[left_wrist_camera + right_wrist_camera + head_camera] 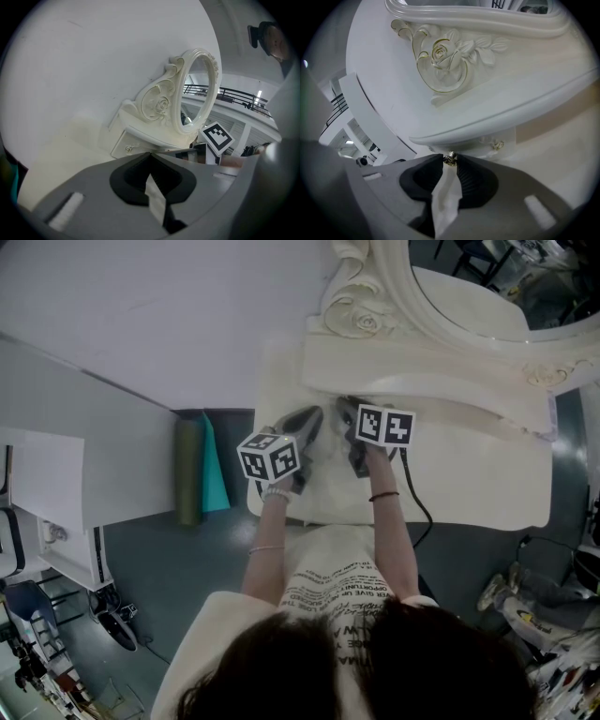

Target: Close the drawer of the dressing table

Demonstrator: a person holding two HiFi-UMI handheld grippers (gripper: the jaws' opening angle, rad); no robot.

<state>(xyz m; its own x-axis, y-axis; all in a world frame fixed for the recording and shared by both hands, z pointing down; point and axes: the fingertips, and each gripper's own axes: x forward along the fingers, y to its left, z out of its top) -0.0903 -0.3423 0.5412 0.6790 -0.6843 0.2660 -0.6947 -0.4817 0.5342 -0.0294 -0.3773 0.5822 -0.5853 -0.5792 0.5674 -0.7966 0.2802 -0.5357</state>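
Pinching the small gold knob [450,158] of the drawer [461,149] at the tips of the right tool [450,162]. Drawer tucked under the ledge at the foot of the mirror [497,277], at the back of the white surface [469,484]. Lying straight ahead along that tool's length, probably calling for a push toward the mirror, right hand nearer. Left tool [150,154] pressed together, empty, just beside. Counted: two tools, one mirror, a second knob [497,145] to the right.
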